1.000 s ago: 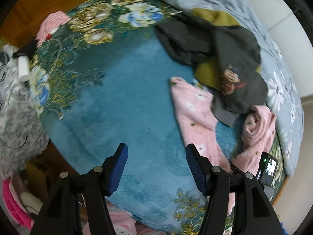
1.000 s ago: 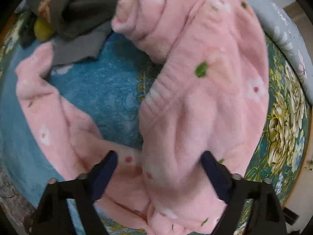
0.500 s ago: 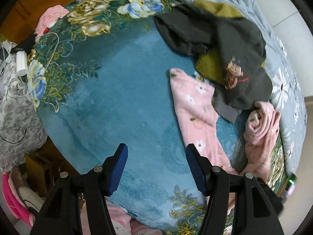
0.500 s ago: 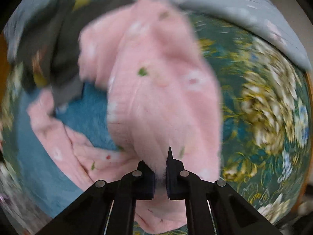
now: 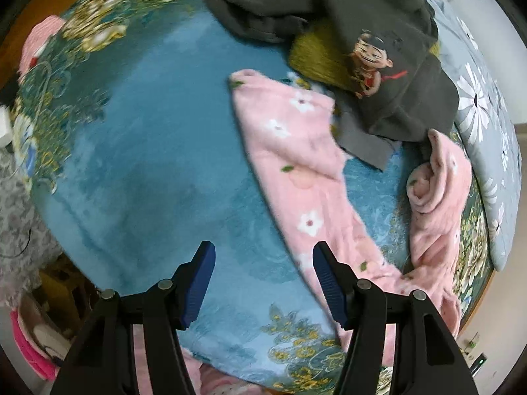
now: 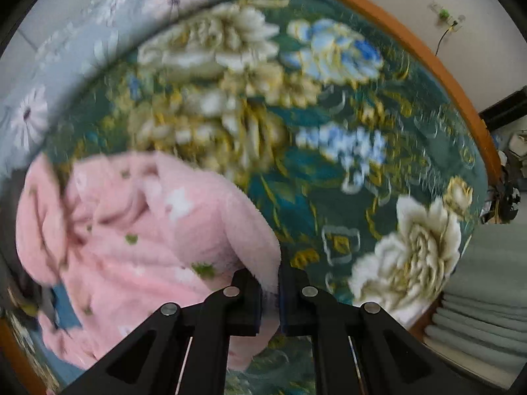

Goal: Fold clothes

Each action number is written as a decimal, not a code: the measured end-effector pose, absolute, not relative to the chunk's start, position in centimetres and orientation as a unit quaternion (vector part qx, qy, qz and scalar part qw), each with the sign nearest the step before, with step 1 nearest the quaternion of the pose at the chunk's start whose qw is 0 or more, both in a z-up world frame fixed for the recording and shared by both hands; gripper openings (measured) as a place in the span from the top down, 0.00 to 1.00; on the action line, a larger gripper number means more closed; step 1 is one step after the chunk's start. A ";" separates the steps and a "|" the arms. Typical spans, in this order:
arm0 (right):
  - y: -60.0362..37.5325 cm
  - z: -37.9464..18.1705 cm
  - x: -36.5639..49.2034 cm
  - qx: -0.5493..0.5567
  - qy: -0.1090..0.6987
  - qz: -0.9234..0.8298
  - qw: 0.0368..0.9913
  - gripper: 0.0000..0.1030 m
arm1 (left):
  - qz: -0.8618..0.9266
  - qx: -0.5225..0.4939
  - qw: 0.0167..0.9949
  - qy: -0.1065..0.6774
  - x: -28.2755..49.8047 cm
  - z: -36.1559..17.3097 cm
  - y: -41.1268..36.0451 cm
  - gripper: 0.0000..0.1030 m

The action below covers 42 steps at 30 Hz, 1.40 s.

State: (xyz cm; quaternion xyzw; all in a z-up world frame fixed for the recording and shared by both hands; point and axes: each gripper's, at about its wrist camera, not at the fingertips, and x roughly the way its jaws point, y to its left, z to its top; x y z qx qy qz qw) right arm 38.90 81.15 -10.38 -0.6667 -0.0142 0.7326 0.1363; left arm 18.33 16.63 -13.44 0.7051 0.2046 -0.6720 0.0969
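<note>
A pink fleece garment with white flowers (image 5: 296, 151) lies stretched across the blue floral blanket (image 5: 148, 151), one end bunched at the right (image 5: 438, 181). My left gripper (image 5: 263, 279) is open and empty, above the blanket just left of the garment's near part. My right gripper (image 6: 270, 293) is shut on an edge of the pink garment (image 6: 131, 237), which hangs bunched to its left over the blanket (image 6: 296, 171). The right wrist view is blurred.
A dark grey garment with a cartoon print (image 5: 378, 59) lies over a yellow-green one (image 5: 316, 56) at the far side. A grey floral duvet (image 5: 481, 105) runs along the right. The bed's wooden edge (image 6: 428, 56) curves at the right. Folded pale bedding (image 6: 487, 296) lies beyond.
My right gripper closed on the pink garment's edge and swung right, pulling it; the bunched end has spread. My left gripper stayed open and moved closer to the garment.
</note>
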 end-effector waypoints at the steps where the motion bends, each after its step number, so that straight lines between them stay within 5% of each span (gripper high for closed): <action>1: 80.9 -10.5 39.4 -0.672 -0.017 0.729 0.134 0.92 | -0.671 0.707 0.094 0.204 17.4 -14.0 17.1 0.39; 14: 73.5 -8.0 42.7 -0.671 -0.127 0.726 0.074 0.92 | -0.633 0.752 0.116 0.142 8.1 -23.9 21.8 0.42; 16: 73.0 -7.7 43.1 -0.672 -0.136 0.724 0.072 0.92 | -0.620 0.761 0.132 0.140 7.9 -25.0 21.1 0.78; 19: 72.4 -7.4 43.4 -0.675 -0.143 0.721 0.069 0.92 | -0.611 0.764 0.143 0.151 8.0 -25.7 19.5 0.93; 34: 68.1 -5.9 45.5 -0.660 -0.123 0.739 0.056 0.92 | -0.738 0.591 0.159 0.284 17.6 -11.9 -4.4 0.95; 42: 70.6 -8.8 49.5 -0.697 -0.122 0.699 0.105 0.92 | -0.616 0.671 0.259 0.322 28.1 -21.8 -10.4 0.95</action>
